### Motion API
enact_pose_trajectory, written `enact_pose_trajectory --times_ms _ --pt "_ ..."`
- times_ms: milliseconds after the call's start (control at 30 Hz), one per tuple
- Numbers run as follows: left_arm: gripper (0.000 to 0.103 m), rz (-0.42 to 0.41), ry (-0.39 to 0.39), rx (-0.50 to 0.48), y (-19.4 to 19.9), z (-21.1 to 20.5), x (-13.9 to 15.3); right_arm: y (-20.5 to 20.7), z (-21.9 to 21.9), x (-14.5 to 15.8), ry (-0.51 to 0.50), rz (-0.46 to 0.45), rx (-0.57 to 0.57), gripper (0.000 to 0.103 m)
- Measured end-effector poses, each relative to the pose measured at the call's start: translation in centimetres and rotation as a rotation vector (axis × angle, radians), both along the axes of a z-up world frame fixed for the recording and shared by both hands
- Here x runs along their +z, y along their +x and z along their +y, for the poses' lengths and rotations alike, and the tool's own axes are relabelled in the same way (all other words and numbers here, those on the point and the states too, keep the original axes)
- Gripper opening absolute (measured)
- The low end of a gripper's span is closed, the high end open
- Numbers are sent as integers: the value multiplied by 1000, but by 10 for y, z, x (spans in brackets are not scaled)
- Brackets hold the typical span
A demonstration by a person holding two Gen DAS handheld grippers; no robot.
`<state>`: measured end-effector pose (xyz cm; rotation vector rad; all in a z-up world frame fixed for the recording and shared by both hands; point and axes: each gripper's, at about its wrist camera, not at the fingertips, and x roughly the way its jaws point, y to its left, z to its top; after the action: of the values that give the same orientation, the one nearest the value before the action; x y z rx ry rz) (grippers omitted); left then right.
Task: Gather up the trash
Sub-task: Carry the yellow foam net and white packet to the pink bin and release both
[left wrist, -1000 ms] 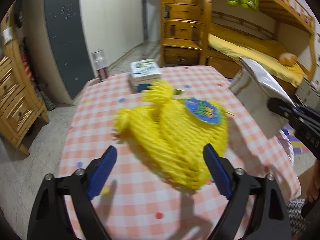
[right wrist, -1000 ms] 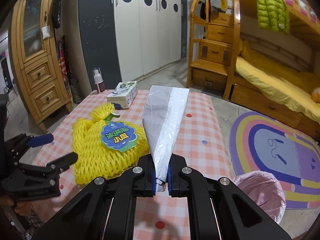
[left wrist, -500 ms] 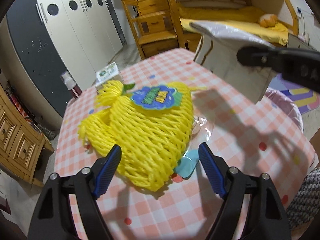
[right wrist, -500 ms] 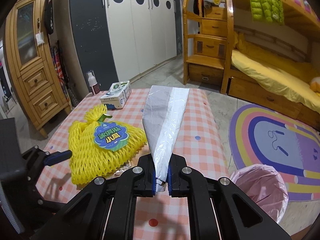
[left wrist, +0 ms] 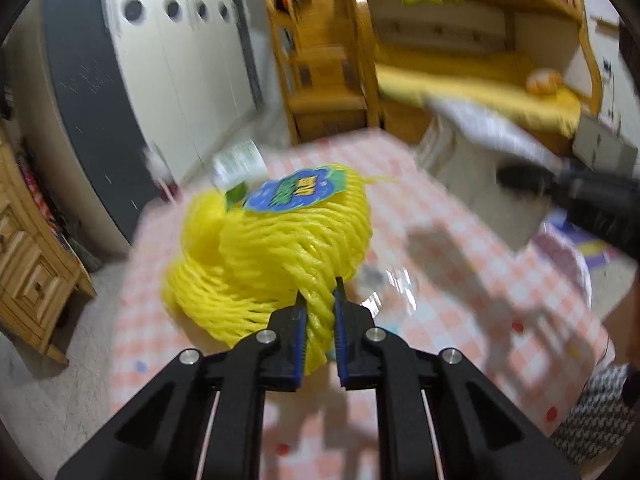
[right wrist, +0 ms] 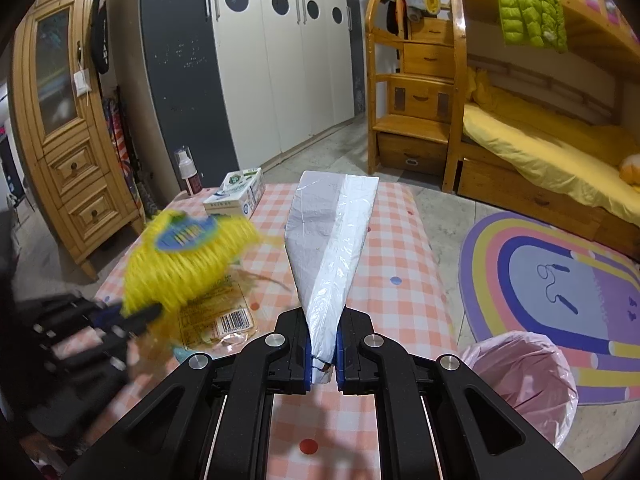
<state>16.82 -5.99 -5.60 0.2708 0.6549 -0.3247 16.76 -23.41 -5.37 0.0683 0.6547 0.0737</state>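
Observation:
My left gripper (left wrist: 318,312) is shut on the near edge of a yellow foam net bag (left wrist: 276,256) with a blue label and lifts it off the checkered table (left wrist: 460,288). The bag also shows in the right wrist view (right wrist: 188,260), blurred, with the left gripper (right wrist: 132,314) below it. My right gripper (right wrist: 322,344) is shut on a folded white and grey plastic bag (right wrist: 332,248), held above the table. A clear plastic wrapper with a barcode (right wrist: 224,316) lies on the table under the net bag.
A pink-lined trash bin (right wrist: 524,376) stands on the floor right of the table. A white carton (right wrist: 236,194) and a spray bottle (right wrist: 188,172) sit at the table's far left. A bunk bed, wardrobe and wooden cabinet surround the table.
My left gripper has closed on the yellow net bag and raised it from the table, uncovering the clear wrapper. My right gripper keeps holding the plastic bag.

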Motion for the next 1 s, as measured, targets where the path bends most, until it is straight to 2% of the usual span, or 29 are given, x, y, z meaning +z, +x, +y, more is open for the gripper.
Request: enact_pose_trajectory --times_ms 67,133,233,367,567,733,1000 --pt "9 -92 -58 15 -7 13 22 -2 -1 3 1 -20 -6 8" --pt "9 -147 -109 30 -11 24 36 -2 -2 5 0 -30 -12 8" --pt "9 -154 -146 41 -8 31 41 -2 -2 5 -9 -32 -17 8" --pt "9 -132 -145 20 -3 18 39 -3 -5 6 -23 -37 -29 8" --pt "9 -171 -119 -93 -14 -29 42 -14 -28 13 -22 -49 -85 8" --pt "9 -182 -106 -190 -25 -75 37 -36 -68 15 -15 -47 -166 8" --pt "9 -144 -92 -351 -51 -143 16 -77 -130 -9 -1 2 -308 8"
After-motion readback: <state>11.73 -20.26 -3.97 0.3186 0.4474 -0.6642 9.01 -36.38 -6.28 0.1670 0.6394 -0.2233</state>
